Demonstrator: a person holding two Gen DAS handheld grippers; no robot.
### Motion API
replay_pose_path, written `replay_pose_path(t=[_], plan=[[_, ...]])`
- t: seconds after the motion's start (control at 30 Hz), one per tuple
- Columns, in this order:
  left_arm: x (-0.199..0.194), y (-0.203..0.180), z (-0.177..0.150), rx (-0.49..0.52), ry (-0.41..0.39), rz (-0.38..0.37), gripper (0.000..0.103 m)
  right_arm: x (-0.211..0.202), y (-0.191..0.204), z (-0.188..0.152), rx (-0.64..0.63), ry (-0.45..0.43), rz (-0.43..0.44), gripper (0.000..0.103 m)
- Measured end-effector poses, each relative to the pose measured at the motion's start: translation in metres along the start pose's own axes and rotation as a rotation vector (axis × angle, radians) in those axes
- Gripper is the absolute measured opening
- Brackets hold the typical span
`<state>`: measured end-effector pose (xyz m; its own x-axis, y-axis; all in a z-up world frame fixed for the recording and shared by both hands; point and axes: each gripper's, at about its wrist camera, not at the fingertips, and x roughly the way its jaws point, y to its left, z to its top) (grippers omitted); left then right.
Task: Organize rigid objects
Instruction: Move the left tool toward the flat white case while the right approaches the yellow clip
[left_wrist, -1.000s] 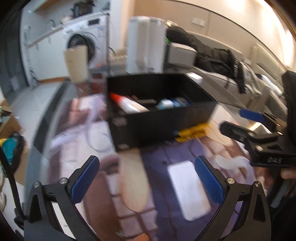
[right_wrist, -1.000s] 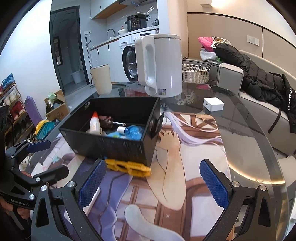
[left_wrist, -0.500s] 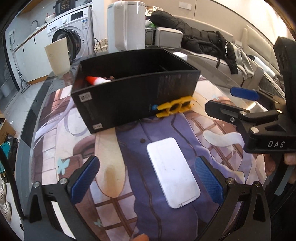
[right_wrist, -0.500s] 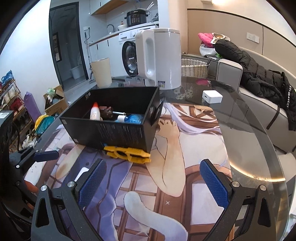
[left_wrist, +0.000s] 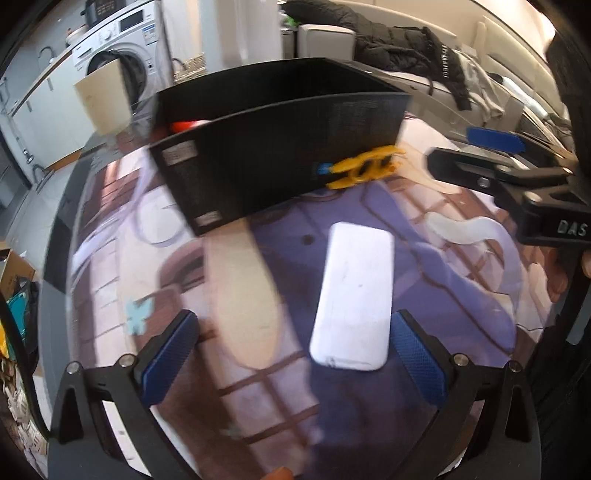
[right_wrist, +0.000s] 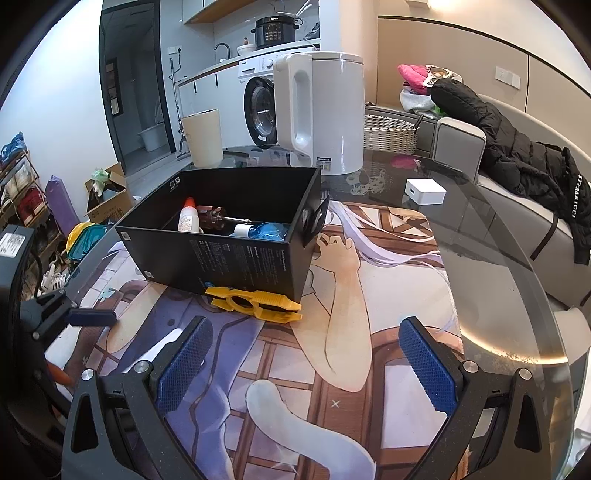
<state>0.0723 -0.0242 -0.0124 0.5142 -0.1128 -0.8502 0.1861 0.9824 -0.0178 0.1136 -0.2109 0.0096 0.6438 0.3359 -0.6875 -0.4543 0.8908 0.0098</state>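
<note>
Both grippers, left gripper (left_wrist: 291, 354) and right gripper (right_wrist: 303, 363), are held wide open and empty above the surface (right_wrist: 498, 266); a white flat case (left_wrist: 352, 302) is seen between the left fingers.

I see a round glass table (right_wrist: 491, 266) with a printed mat (right_wrist: 369, 354) under the glass, carrying a black box (right_wrist: 236, 254), a yellow tool (right_wrist: 255, 304) against it, a white flat slab (left_wrist: 352, 299), a white kettle (right_wrist: 325, 114), a cream cup (right_wrist: 202, 136) and a small white cube (right_wrist: 424, 191).

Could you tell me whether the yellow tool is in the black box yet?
Not yet: the yellow tool lies on the mat against the black box's front wall.
</note>
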Motion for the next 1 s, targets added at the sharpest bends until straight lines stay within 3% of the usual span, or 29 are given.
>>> replay_pose_path(t=[0.5,0.67,1.0], plan=[[0.004,0.049,-0.003,-0.155,-0.018,0.141,0.103,0.011,0.005,0.002,-0.013,0.021,-0.009,0.102],[0.003,0.043,-0.001,-0.142,-0.009,0.050,0.103,0.022,0.004,0.002,0.004,0.065,-0.003,0.102],[0.008,0.036,0.004,-0.097,-0.007,0.043,0.103,0.052,0.016,0.008,0.020,0.135,0.013,0.102]])
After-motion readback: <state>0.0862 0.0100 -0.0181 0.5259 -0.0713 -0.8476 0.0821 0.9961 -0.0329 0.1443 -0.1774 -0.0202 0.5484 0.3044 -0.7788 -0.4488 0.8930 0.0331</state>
